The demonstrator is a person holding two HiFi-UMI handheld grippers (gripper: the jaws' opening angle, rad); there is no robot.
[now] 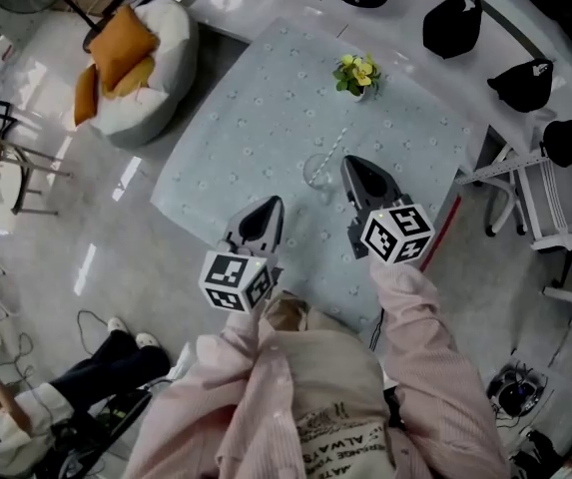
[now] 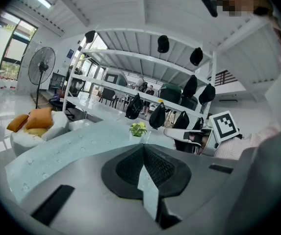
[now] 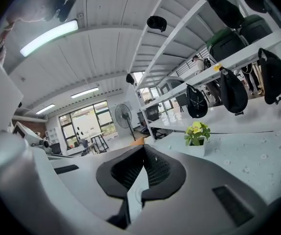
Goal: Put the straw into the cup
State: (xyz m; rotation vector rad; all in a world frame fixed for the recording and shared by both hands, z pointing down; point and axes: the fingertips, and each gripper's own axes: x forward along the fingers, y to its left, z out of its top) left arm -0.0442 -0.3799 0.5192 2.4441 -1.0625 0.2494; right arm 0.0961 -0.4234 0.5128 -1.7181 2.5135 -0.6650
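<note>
**Both grippers closed and empty near the cup**

The left gripper (image 1: 273, 206) hangs over the near part of the worktop (image 1: 236, 138). Its own view shows its jaws pressed together at the tips with nothing between them (image 2: 143, 147). The right gripper (image 1: 351, 164) is also closed and empty, its jaws meeting at the tips (image 3: 144, 147).

The clear cup (image 1: 317, 173) stands upright on the pale cloth, just left of the right gripper's tip and ahead and to the right of the left gripper. The straw (image 1: 338, 143) is a thin pale line just beyond the cup, ahead of the right gripper's tip. It runs from the cup's rim toward the small potted plant (image 1: 355, 76). I cannot tell whether its near end is inside the cup or lying on the cloth beside it. Neither gripper touches the cup or the straw.
</note>
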